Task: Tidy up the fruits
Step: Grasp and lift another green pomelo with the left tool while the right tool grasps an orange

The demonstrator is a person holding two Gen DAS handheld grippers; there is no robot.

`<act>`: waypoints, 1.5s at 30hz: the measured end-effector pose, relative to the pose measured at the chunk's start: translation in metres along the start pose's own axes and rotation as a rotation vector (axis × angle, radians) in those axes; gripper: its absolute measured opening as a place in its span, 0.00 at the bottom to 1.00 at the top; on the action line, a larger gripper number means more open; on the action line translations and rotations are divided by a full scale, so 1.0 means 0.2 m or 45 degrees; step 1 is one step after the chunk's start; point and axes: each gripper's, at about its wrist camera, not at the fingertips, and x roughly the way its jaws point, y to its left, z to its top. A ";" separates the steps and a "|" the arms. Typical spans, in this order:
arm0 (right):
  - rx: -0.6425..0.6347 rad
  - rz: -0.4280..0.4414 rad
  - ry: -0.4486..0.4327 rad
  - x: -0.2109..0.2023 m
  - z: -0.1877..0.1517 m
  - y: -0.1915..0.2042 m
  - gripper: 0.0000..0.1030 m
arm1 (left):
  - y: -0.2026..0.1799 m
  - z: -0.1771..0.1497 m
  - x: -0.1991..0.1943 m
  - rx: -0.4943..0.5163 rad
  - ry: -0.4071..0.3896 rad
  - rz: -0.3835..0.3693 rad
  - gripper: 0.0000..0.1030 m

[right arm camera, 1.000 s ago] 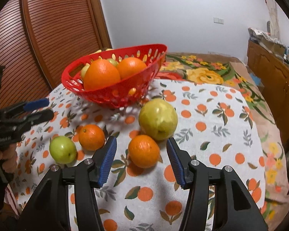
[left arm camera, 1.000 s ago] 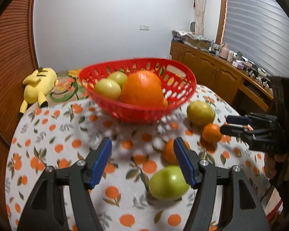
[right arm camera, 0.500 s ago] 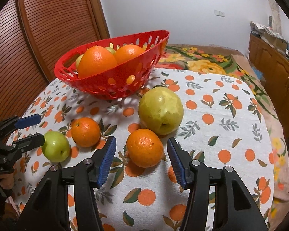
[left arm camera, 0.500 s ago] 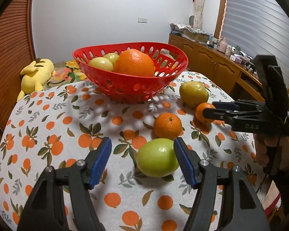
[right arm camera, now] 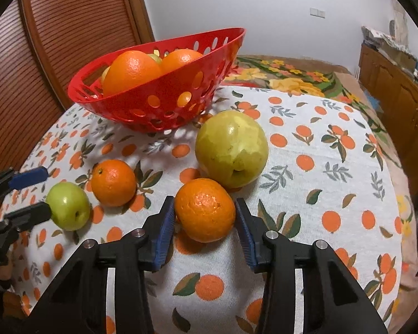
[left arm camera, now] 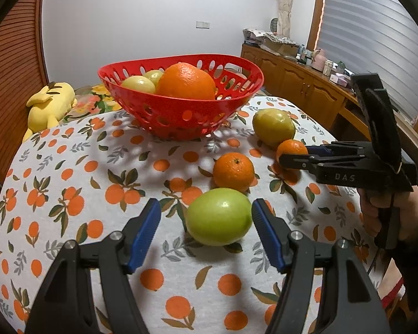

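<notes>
A red basket (left arm camera: 178, 57) (right arm camera: 142, 105) at the back of the table holds oranges and pale green fruit. My left gripper (left arm camera: 205, 208) (right arm camera: 44, 190) is open around a green apple (left arm camera: 218, 217) (right arm camera: 68, 206) on the cloth; the apple sits nearer the right pad, with a gap on the left. My right gripper (right arm camera: 204, 208) (left arm camera: 292, 154) is closing on a small orange (right arm camera: 204, 210) (left arm camera: 291, 149), and both blue pads touch its sides. A second orange (left arm camera: 233, 171) (right arm camera: 113, 182) lies between the two fruits. A large yellow-green fruit (right arm camera: 231, 147) (left arm camera: 273, 126) rests just behind the gripped orange.
The round table wears an orange-print cloth (left arm camera: 69, 167). A yellow plush toy (left arm camera: 48, 105) lies on the flowered bedding (right arm camera: 292, 75) behind. A wooden cabinet (left arm camera: 298, 83) runs along the right, a slatted wooden door (right arm camera: 55, 41) along the left. A hand (left arm camera: 387, 208) holds the right gripper.
Both grippers sank toward the table. The green apple came between the left fingers. The right fingers narrowed from a wide gap onto the small orange.
</notes>
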 end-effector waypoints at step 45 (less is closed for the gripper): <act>0.001 0.035 -0.042 -0.09 -0.17 0.05 0.43 | -0.03 -0.07 0.16 0.022 0.079 0.004 0.55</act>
